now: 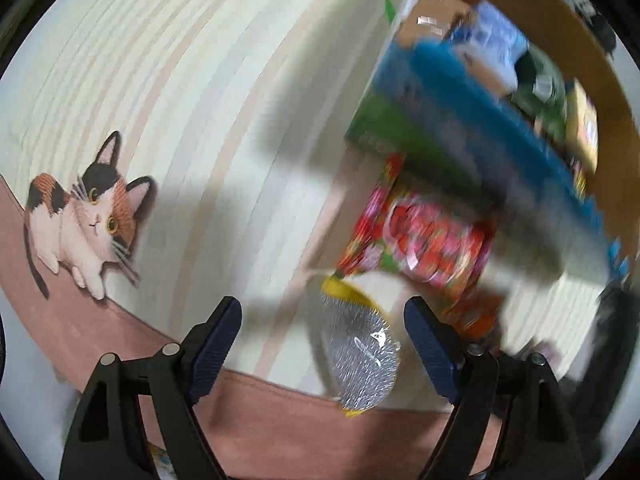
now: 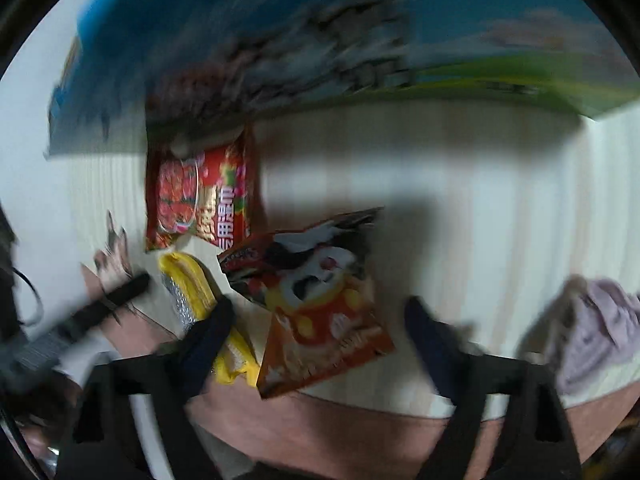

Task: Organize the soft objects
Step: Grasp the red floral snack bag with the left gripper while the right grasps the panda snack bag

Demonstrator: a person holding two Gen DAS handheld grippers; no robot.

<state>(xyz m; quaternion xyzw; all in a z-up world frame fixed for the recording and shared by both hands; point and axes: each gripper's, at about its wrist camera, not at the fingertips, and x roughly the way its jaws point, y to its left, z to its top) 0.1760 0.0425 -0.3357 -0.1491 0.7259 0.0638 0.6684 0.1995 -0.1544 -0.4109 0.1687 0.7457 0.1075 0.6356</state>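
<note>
My left gripper (image 1: pixel 322 340) is open; a yellow and silver snack packet (image 1: pixel 360 360) lies between its fingers on the striped cloth. A red snack bag (image 1: pixel 424 236) lies beyond it. In the right wrist view my right gripper (image 2: pixel 320 340) is open over an orange and black snack bag (image 2: pixel 316 308). The yellow packet (image 2: pixel 200 304) sits by its left finger, and the red bag (image 2: pixel 200 196) lies further out. A lilac soft cloth (image 2: pixel 600 320) lies at the right. The views are blurred.
A blue and green box (image 1: pixel 460 120) stands at the back, with a cardboard box (image 1: pixel 520 20) of items behind it. The cloth (image 1: pixel 180 80) has a printed cat (image 1: pixel 84 216) and a pink border (image 1: pixel 280 420). The left gripper's arm (image 2: pixel 80 320) shows at left.
</note>
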